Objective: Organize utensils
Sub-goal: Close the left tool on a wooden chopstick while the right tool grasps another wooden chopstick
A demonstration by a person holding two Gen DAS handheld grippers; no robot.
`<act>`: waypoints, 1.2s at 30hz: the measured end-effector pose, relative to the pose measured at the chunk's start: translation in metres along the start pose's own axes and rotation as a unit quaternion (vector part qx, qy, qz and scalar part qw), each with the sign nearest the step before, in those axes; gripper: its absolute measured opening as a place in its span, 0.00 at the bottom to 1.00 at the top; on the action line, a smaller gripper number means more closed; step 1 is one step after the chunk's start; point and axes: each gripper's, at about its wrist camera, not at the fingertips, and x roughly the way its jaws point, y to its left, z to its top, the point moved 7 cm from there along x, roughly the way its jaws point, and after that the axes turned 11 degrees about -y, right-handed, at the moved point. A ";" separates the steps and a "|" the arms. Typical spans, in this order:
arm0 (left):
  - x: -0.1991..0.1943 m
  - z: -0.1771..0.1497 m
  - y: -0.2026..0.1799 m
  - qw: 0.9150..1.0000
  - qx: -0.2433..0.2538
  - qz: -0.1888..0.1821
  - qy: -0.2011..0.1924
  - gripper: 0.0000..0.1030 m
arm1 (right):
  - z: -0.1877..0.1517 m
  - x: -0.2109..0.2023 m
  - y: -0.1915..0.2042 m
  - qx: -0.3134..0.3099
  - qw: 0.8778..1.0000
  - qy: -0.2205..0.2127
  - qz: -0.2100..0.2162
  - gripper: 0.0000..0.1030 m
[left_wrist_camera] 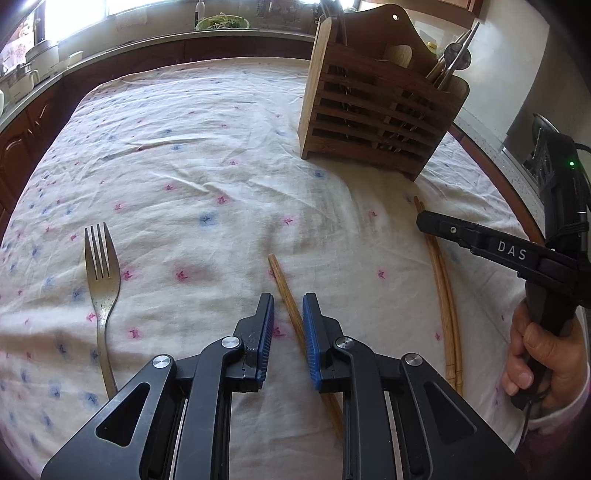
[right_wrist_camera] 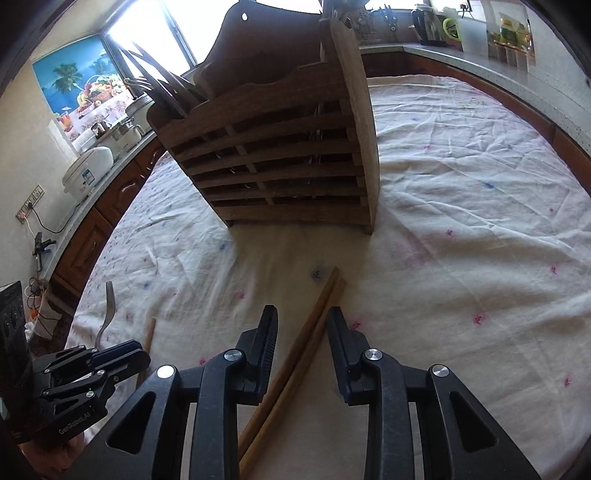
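Note:
A slatted wooden utensil holder [left_wrist_camera: 373, 118] stands on the floral tablecloth [left_wrist_camera: 207, 155], with several utensils in its compartments; it fills the middle of the right wrist view [right_wrist_camera: 280, 162]. My left gripper [left_wrist_camera: 289, 306] is open, its jaws on either side of a single wooden chopstick [left_wrist_camera: 286, 291] lying on the cloth. A metal fork [left_wrist_camera: 101, 280] lies to its left. My right gripper [right_wrist_camera: 302, 321] is open, straddling a pair of chopsticks [right_wrist_camera: 314, 321] that lies on the cloth. The pair also shows in the left wrist view [left_wrist_camera: 443, 280].
Kitchen counters with wooden cabinets [left_wrist_camera: 22, 133] ring the table. A rice cooker [right_wrist_camera: 86, 171] and pots stand on the left counter, a kettle [right_wrist_camera: 428, 24] and jars at the back. The other gripper shows at the right edge [left_wrist_camera: 517, 251].

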 end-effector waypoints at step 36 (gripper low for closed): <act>0.009 0.009 -0.006 1.000 0.013 -0.001 0.019 0.17 | 0.007 0.008 0.004 -0.084 0.995 0.025 -0.051 0.26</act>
